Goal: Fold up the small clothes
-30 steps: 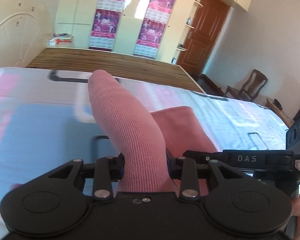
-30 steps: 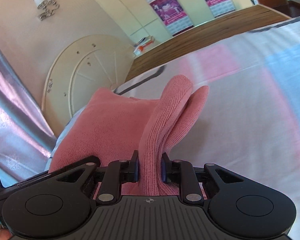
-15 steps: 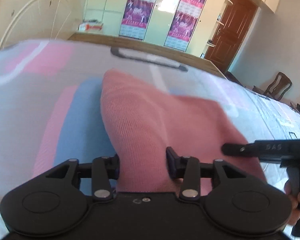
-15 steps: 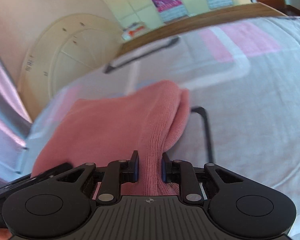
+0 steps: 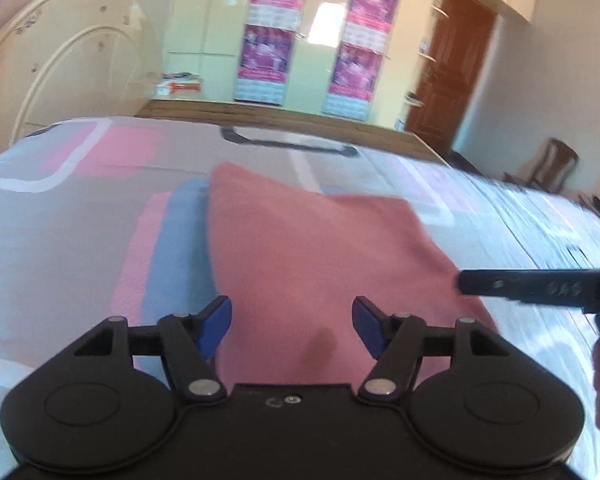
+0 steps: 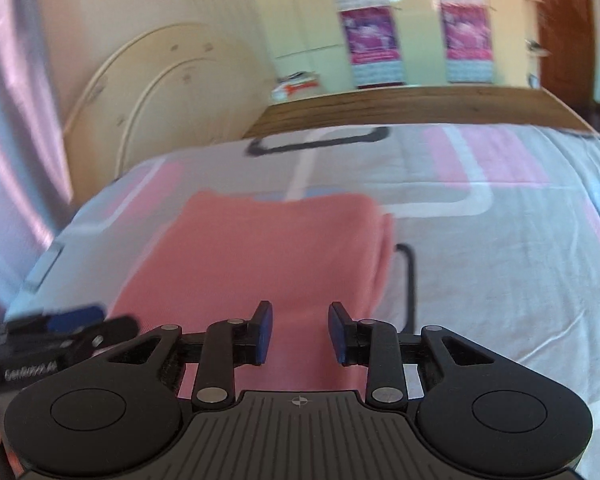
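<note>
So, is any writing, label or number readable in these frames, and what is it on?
None can be read.
Right gripper: pale lettering on its side, blurred.
Left gripper: pale lettering on its side, blurred.
Posters on the wardrobe: print too small and blurred.
Box by the headboard: markings illegible.

One pink knit garment flat on one patterned bedsheet. Two grippers: left gripper, right gripper. Two poster columns on wardrobe doors. One brown door. One wooden chair. One arched headboard.
</note>
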Tool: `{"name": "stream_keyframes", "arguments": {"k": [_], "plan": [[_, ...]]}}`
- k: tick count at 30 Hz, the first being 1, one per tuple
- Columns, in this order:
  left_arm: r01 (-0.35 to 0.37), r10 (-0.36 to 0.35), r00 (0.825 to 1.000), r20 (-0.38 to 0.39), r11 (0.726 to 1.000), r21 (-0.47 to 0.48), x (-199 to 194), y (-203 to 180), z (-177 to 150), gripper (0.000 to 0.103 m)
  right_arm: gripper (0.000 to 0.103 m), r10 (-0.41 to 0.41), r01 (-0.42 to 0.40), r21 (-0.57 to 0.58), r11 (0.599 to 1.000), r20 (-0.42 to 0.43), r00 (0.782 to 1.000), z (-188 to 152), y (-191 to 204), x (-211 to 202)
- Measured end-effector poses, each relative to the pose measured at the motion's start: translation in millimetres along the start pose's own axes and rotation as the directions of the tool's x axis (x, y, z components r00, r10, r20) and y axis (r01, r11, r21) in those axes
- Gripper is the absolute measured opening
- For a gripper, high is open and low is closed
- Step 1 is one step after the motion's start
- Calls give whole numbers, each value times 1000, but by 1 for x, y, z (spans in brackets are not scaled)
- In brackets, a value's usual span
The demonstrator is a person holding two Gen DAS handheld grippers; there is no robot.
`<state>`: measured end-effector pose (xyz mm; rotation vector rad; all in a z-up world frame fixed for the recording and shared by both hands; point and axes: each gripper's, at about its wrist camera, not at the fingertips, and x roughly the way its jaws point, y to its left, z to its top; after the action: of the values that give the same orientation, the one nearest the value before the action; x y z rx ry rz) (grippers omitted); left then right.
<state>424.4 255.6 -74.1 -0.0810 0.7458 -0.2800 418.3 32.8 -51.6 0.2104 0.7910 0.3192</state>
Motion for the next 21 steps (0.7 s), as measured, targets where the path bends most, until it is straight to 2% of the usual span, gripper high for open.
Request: {"name": "stream_keyframes", "arguments": {"k": [2, 4, 7, 14, 17, 21], "plan": [[-15, 16, 999, -31, 999, 35, 7, -8, -6, 71, 32, 0, -1, -33, 999, -25, 1000, -14, 7, 0], [-48, 51, 997, -50, 996, 73, 14, -14, -13, 71, 32, -38, 36, -39, 999, -59, 998, -29, 5, 8], [-57, 64, 995, -74, 995, 87, 17, -17, -16, 73, 29, -58, 60, 24, 998, -94, 994, -43, -11, 21], [-63, 70, 993, -92, 995, 81, 18, -15, -12, 79, 29, -67, 72, 73, 995, -75, 995, -42, -8, 11], [-59, 66, 992, -105, 996, 63, 22, -14, -10, 86, 29, -90, 97, 67, 993, -110, 990, -48, -9, 17], [-63, 71, 991, -113, 995, 71, 25, -16, -9, 94, 29, -97, 107, 88, 990, -109, 989, -47, -8, 24]]}}
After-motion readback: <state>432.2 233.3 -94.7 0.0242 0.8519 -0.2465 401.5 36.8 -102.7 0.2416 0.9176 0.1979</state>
